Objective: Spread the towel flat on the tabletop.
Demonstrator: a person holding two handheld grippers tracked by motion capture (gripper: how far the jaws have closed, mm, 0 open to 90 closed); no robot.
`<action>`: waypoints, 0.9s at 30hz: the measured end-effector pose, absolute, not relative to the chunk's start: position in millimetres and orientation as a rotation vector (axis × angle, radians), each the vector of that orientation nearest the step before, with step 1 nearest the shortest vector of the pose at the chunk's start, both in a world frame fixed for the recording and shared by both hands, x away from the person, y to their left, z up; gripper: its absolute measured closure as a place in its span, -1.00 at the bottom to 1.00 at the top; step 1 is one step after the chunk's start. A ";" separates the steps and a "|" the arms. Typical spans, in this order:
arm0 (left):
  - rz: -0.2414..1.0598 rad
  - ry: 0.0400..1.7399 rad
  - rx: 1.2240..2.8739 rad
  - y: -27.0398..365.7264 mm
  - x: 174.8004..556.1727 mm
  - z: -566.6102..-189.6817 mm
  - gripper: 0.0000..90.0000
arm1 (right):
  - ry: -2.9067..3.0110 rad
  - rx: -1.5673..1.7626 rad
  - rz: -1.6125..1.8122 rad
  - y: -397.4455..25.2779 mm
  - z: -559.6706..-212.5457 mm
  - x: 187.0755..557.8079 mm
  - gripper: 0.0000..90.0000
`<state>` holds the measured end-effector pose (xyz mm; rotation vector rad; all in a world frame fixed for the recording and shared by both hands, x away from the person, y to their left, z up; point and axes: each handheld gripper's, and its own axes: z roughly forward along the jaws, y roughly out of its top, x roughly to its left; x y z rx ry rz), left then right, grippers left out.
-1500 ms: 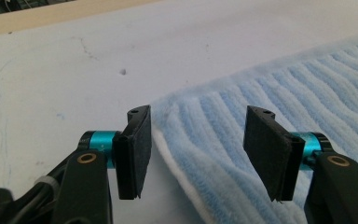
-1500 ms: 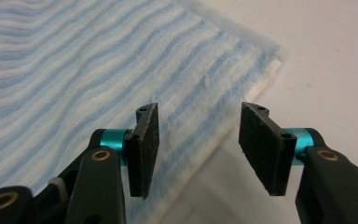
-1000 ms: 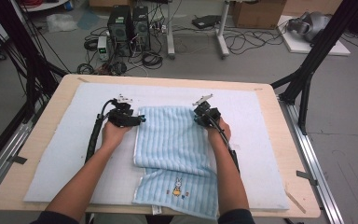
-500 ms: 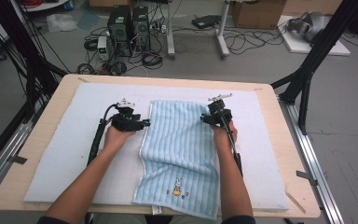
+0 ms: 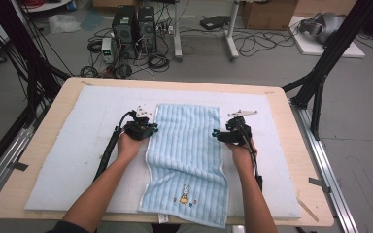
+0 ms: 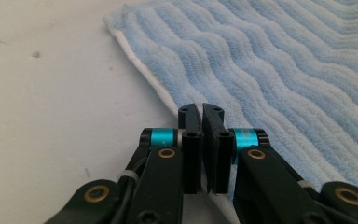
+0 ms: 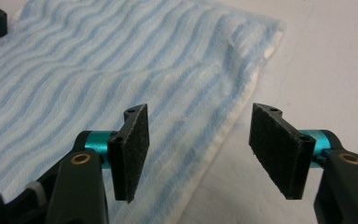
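A light blue striped towel point(image 5: 187, 145) lies flat and lengthwise on the white mat point(image 5: 77, 145), with a small rabbit motif point(image 5: 184, 196) near its front end. My left gripper point(image 5: 150, 129) is at the towel's left edge. In the left gripper view its jaws point(image 6: 200, 112) are pressed together on the towel's point(image 6: 284, 70) white hem. My right gripper point(image 5: 216, 133) is at the towel's right edge. Its jaws point(image 7: 198, 149) stand wide open above the hem of the towel point(image 7: 98, 60), with nothing between them.
The mat covers a wooden table point(image 5: 315, 194); bare mat lies on both sides of the towel. Beyond the far edge, computers point(image 5: 133, 26), cables and black frame legs point(image 5: 320, 73) stand on the floor.
The folded towel has been drawn open away from the person and now lies flat. Both hands moved forward and apart. The right gripper has opened and let go of the towel.
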<state>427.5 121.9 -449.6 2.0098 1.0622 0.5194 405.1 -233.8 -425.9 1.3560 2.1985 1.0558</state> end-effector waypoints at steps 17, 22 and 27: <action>0.587 1.284 1.892 175.8 457.4 -449.1 0.93 | 2.286 1.235 1.115 -204.5 -429.2 400.7 0.12; 0.527 1.304 1.850 177.0 456.4 -447.9 0.37 | 2.304 1.228 1.167 -183.8 -431.4 409.3 0.22; 0.514 1.268 1.839 179.3 450.4 -441.8 0.25 | 2.342 1.223 1.037 -166.0 -443.7 419.6 0.43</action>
